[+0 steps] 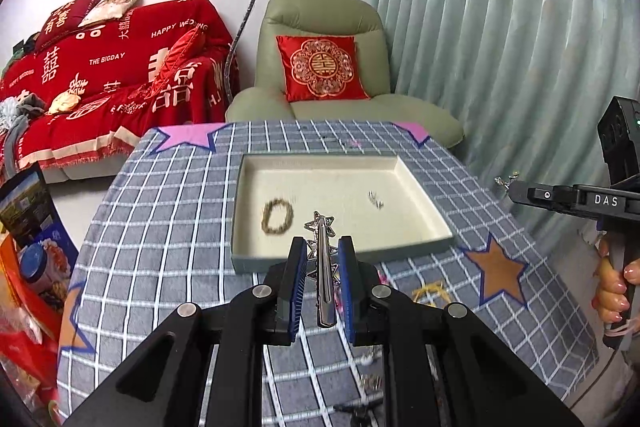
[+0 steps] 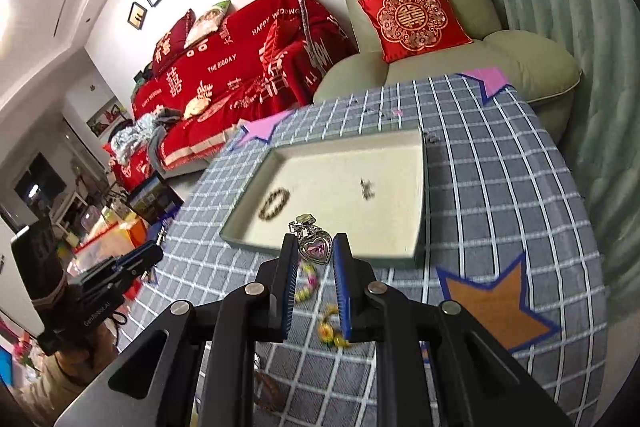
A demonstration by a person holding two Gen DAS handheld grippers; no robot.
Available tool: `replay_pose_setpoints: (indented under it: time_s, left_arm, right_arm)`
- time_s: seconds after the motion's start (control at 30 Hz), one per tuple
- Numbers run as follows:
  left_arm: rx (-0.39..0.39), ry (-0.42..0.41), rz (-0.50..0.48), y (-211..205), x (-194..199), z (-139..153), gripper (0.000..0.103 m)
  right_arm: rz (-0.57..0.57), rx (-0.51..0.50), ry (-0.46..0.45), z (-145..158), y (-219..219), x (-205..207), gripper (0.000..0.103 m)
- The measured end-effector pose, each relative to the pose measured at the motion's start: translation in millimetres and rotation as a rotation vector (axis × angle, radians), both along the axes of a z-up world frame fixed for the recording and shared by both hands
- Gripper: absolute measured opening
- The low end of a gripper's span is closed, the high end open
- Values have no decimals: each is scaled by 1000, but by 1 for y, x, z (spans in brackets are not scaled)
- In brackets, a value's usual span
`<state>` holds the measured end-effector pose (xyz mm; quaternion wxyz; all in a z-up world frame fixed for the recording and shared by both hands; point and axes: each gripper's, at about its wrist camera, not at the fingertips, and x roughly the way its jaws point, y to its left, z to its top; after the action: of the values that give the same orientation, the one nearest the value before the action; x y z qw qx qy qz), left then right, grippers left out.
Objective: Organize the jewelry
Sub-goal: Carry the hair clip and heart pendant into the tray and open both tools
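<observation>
A living room lies behind the work: a sofa (image 1: 120, 67) draped in red cloth along the wall, a pale green armchair (image 1: 324, 23) holding a red embroidered cushion (image 1: 322, 67), and grey-green curtains (image 1: 520, 27) to one side. In front stands the worktop (image 1: 168, 227), covered in a grey cloth with a white grid and stuck-on paper stars.

On it sits a shallow tray (image 1: 424, 199) with a cream lining. Inside the tray lie a beaded bracelet (image 1: 277, 215) towards its near left part and a small silvery piece (image 1: 375, 199) further right, well apart from each other.

The left tongs (image 1: 322, 251) hang just above the tray's near rim, narrowed onto a silver hair clip (image 1: 323, 267) trimmed with stars; the clip runs lengthways between the blue pads and its star tip juts out ahead over the tray edge.

The right tongs (image 2: 314, 247) are likewise narrow, pinching a heart-shaped pendant (image 2: 317, 247) with a pink stone; its clasp end sticks out in front, near the tray's near rim. A hand (image 1: 612, 291) grips the handle of those tongs at the right of the left view.

Loose on the cloth under the right tongs lie a pastel bead bracelet (image 2: 309, 283) and a yellow bead strand (image 2: 332, 331). A yellow band (image 1: 430, 293) lies on the cloth beside an orange star (image 1: 498, 273).
</observation>
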<state>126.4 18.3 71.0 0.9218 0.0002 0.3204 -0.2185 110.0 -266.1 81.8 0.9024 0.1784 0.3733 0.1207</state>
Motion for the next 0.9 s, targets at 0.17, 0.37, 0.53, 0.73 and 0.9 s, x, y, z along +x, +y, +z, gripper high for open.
replay_pose_setpoints:
  time_s: [0.17,0.37,0.53,0.73,0.9]
  left_arm:
    - [11,-26,4,-8,21,9,26]
    - [8,-6,1,-21,55,1,26]
    - [28,31,13,-36,84,-21,26]
    - [65,71,17,-53,109,-48,26]
    - [73,110,17,-64,127,-67,26]
  right_arm:
    - [-1,-2,-14,16,-2,26,19]
    - [-16,-51,-6,17,0,67,19]
    - [-16,-94,43,-8,5,97,19]
    - [-18,-110,118,-47,4,123,19]
    - [-12,-137,163,-73,6,137,19]
